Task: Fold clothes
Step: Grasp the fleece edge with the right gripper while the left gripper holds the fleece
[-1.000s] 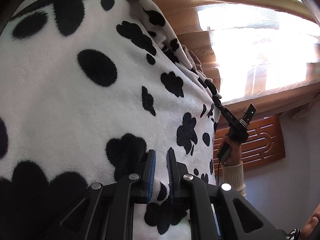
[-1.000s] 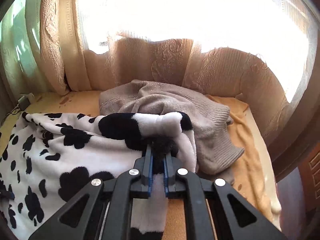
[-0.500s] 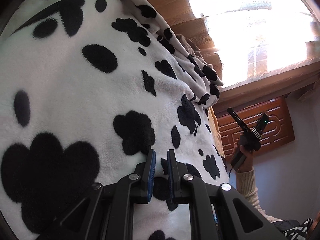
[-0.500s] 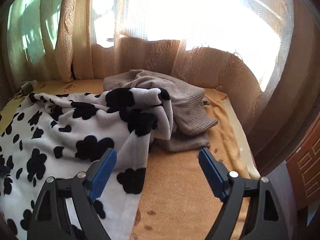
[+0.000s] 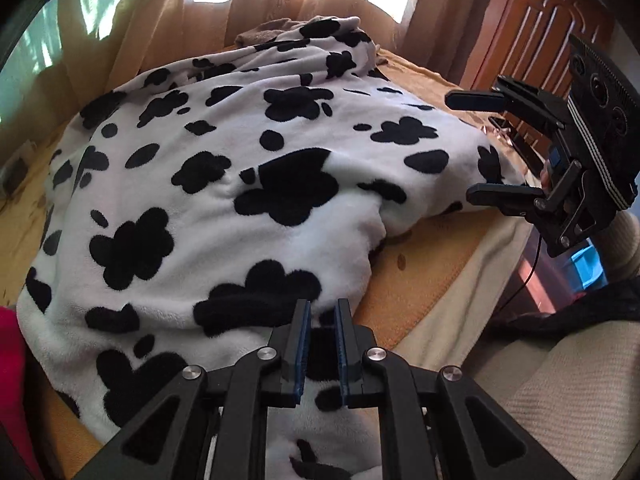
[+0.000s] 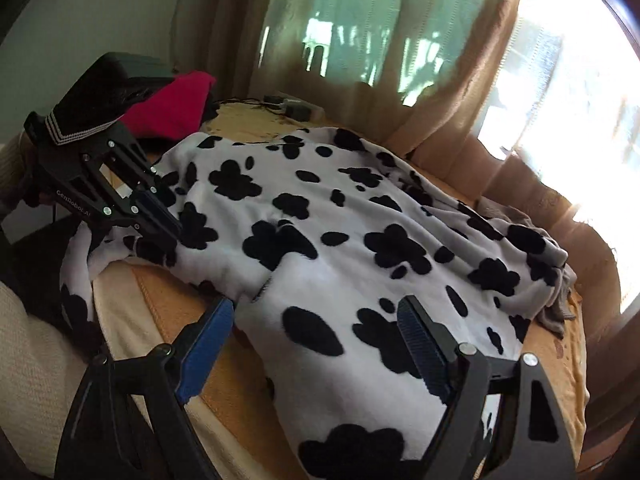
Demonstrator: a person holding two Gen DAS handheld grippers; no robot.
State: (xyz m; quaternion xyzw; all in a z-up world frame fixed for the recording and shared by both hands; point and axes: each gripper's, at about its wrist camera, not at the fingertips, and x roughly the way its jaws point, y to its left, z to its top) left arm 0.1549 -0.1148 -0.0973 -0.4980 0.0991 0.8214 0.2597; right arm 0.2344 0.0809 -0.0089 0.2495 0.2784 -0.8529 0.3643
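**Two grippers over one spotted fleece on the bed**

Two pairs of fingers frame the scene. Nearest in the left wrist view, the left gripper (image 5: 321,344) has its blue-padded fingers (image 5: 301,346) drawn close together and clamped on the near hem of the cow-print fleece (image 5: 248,184), a strip of white and black pile pinched between them at 6 o'clock. In the right wrist view, the right gripper (image 6: 316,344) holds its fingers (image 6: 208,344) wide apart; the fleece lies below and between them, and the pads press on nothing.

Beyond the left gripper the fleece spreads over most of the bed (image 5: 424,280), which carries an orange-tan cover, bare toward 3 o'clock. From the left camera the right gripper shows at 2 o'clock, its fingers spread above the fleece's right edge. From the right camera the left gripper shows at 9 o'clock, a hand in a cream sleeve (image 6: 10,160) behind it.

Farther off, a grey-brown knit garment (image 5: 264,34) peeks out past the fleece's far edge at 12 o'clock. A red cloth (image 6: 172,108) sits at the bed's far corner, at 10 o'clock in the right view. Tan curtains (image 6: 440,80) hang before bright windows, and a carved wooden door (image 5: 532,40) stands at 1 o'clock in the left view.
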